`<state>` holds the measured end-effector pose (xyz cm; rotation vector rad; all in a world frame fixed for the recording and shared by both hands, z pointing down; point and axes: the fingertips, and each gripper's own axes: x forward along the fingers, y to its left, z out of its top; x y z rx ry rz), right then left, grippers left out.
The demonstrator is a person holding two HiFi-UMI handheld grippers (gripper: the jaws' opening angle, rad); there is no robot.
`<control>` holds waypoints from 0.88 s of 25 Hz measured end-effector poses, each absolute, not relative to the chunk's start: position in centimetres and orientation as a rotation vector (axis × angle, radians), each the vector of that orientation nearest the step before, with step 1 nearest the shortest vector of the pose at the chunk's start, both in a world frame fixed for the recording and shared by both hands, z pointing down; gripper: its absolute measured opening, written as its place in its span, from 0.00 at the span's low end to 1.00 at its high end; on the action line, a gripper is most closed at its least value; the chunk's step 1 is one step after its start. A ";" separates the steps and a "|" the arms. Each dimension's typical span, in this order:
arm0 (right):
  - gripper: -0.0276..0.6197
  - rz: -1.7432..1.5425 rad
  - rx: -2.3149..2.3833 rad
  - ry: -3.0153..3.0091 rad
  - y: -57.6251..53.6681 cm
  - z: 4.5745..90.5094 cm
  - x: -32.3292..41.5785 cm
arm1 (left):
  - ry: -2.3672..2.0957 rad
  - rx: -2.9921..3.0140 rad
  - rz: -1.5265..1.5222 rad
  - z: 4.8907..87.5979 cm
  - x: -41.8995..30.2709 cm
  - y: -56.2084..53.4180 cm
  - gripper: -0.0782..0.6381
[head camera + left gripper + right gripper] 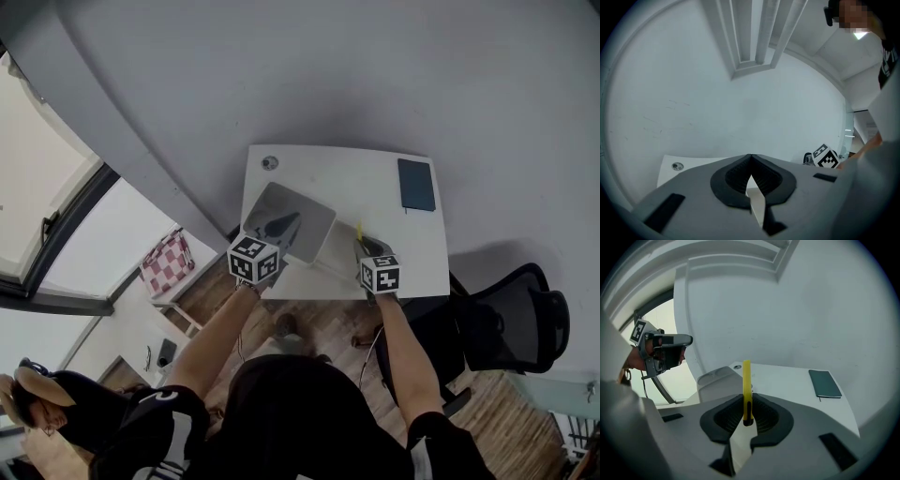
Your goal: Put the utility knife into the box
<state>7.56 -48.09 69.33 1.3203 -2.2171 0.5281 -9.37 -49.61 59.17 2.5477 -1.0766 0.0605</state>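
The utility knife (746,385) is showing as a slim yellow stick with a dark strip low on its handle. It is standing upright, its lower end sitting pinched between the jaws of the right gripper (749,414) and its upper end pointing up and away. It is hanging above the front of the table (375,187), just right of the box (330,251).

The box is sitting on the left half of the table. It is pale grey and shallow, and its lid (291,221) is standing open, leaning back to the left, with a dark shape showing on its inner face.
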 end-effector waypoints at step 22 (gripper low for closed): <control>0.15 0.729 1.154 -2.036 -49.3 80.1 5.8 | -1.020 2.541 0.158 64.3 -9.6 -52.6 0.14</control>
